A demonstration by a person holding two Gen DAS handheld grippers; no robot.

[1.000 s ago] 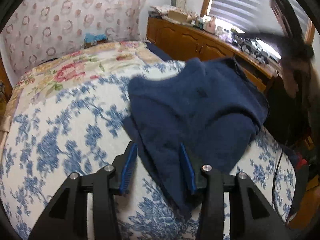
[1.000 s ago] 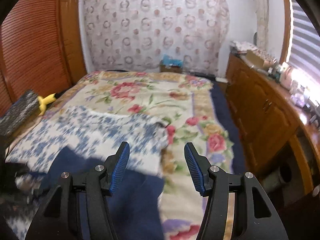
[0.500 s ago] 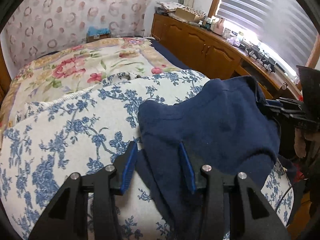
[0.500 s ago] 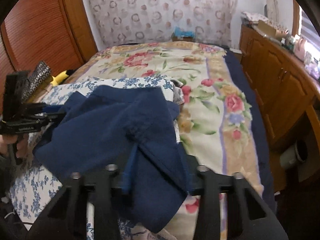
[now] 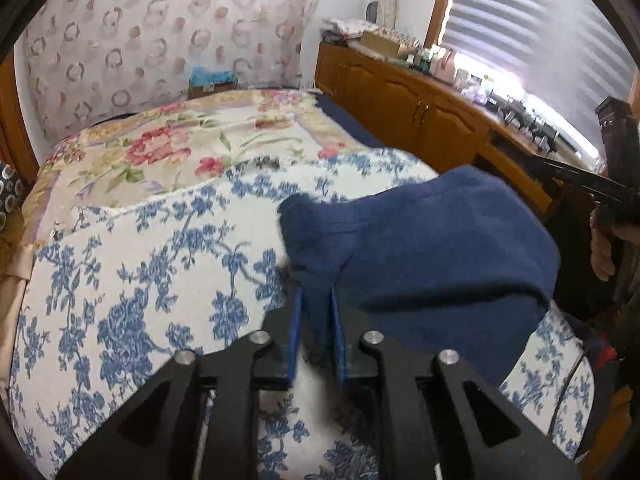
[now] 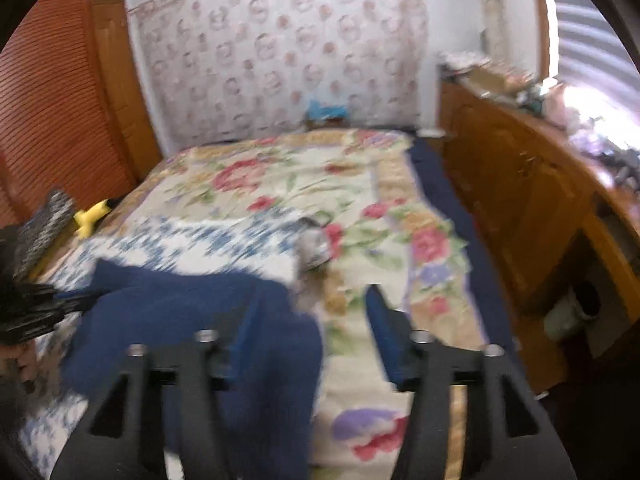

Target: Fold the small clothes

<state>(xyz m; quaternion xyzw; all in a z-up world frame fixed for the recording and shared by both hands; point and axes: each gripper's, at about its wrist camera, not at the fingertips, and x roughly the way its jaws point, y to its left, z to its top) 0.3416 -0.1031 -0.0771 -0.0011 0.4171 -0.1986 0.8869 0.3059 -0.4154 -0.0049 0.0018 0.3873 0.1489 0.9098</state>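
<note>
A dark blue garment (image 5: 420,248) lies bunched on the blue-flowered white cloth (image 5: 152,264) on the bed. My left gripper (image 5: 316,328) is shut on a fold at the garment's near left edge. In the right wrist view the garment (image 6: 192,320) lies to the left, blurred. My right gripper (image 6: 312,328) is open and empty, its left finger over the garment's right edge and its right finger over the bedspread. The right gripper also shows at the far right of the left wrist view (image 5: 612,184).
A floral bedspread (image 6: 304,184) covers the far half of the bed. A wooden cabinet (image 5: 416,116) with clutter on top runs along the right side under a window. A wooden louvred door (image 6: 48,120) stands at the left. A yellow object (image 6: 92,216) lies at the bed's left edge.
My left gripper has closed on the garment's fold. My right gripper has let go of the garment, opened and pulled back to the right.
</note>
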